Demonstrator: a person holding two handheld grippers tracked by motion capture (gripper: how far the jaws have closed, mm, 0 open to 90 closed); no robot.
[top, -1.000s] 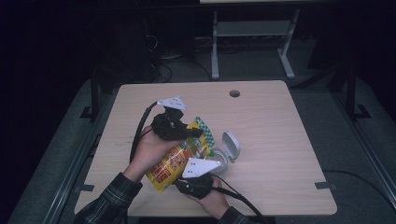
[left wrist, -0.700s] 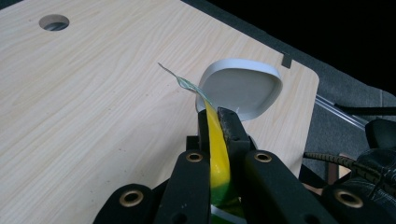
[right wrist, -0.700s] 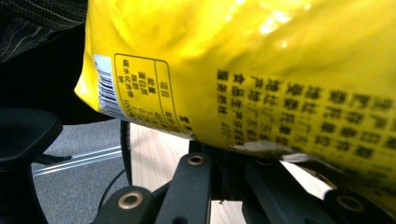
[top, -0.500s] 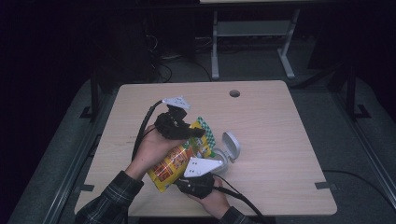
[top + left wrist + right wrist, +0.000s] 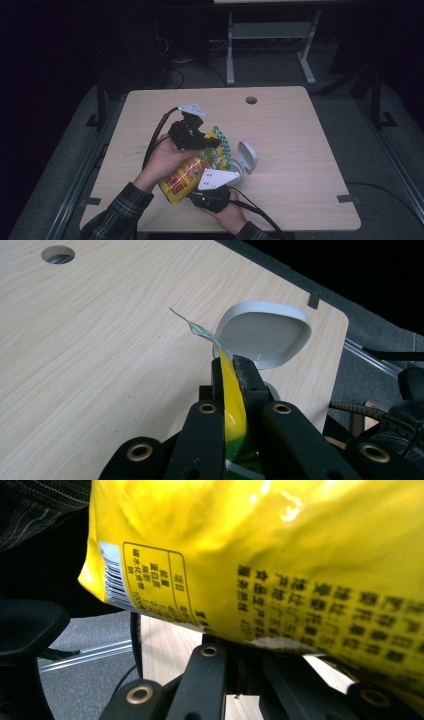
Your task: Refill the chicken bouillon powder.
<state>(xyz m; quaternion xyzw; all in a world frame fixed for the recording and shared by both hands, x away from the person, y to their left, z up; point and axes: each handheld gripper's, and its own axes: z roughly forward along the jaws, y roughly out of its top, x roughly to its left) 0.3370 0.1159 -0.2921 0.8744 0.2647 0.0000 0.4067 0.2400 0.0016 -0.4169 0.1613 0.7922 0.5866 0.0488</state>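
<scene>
A yellow snack bag (image 5: 192, 170) with red print hangs above the front of the table, held between both grippers. My left gripper (image 5: 210, 142) pinches the bag's upper edge; in the left gripper view the jaws (image 5: 234, 374) are shut on the yellow foil (image 5: 235, 415), whose clear seam sticks out past the tips. My right gripper (image 5: 206, 192) grips the bag's lower edge from the front. In the right gripper view, the bag's back (image 5: 280, 555) with black print and a barcode rises from the shut jaws (image 5: 240, 647).
A white container with its hinged lid (image 5: 248, 156) open stands on the table just right of the bag, lid also in the left gripper view (image 5: 262, 332). The wooden table (image 5: 300, 135) has a cable hole (image 5: 251, 100) at the back. Dark floor and a desk frame lie beyond.
</scene>
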